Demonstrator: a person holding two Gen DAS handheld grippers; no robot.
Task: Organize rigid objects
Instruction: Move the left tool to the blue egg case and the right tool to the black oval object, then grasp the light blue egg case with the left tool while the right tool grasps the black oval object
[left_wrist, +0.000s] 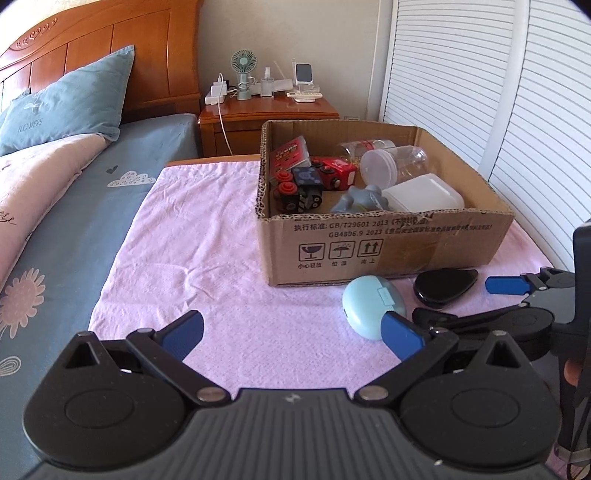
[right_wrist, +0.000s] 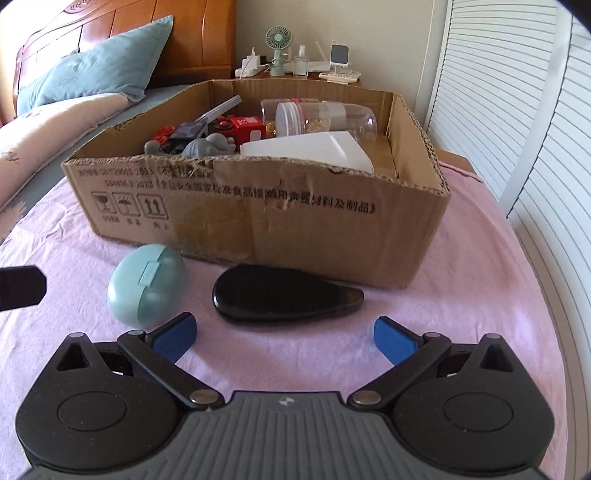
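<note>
Nearest the cardboard box's printed front wall, both tools hang low over the pink cloth (right_wrist: 461, 302). The right gripper (right_wrist: 286, 334) has its blue-padded fingers spread wide with nothing between them, and it points at the box. The left gripper (left_wrist: 295, 334) is also spread wide and empty, its right pad overlapping the near edge of the light blue oval case in its own view, though contact cannot be judged.

The light blue oval case (right_wrist: 147, 285) lies on the cloth just in front of the box, toward its left half, with its hinge tab facing up. Beside it, also just in front of the box wall, the black teardrop-shaped case (right_wrist: 284, 300) lies flat with its pointed end to the right. The two are near each other but apart.

The cardboard box (right_wrist: 332, 236) stands open on the cloth. Inside it, against the front wall, lie a grey rubbery toy (left_wrist: 364, 199) and a white plastic container (left_wrist: 424, 197). Behind these are red and black toy blocks (left_wrist: 314, 181), a red card box (left_wrist: 290, 155) leaning at the left wall, and clear plastic jars (left_wrist: 391, 164) on their sides.

Beyond the box stands a wooden nightstand (left_wrist: 266, 114) with a small green fan (left_wrist: 243, 74); left of the box is a bed with a blue pillow (left_wrist: 70, 103).
</note>
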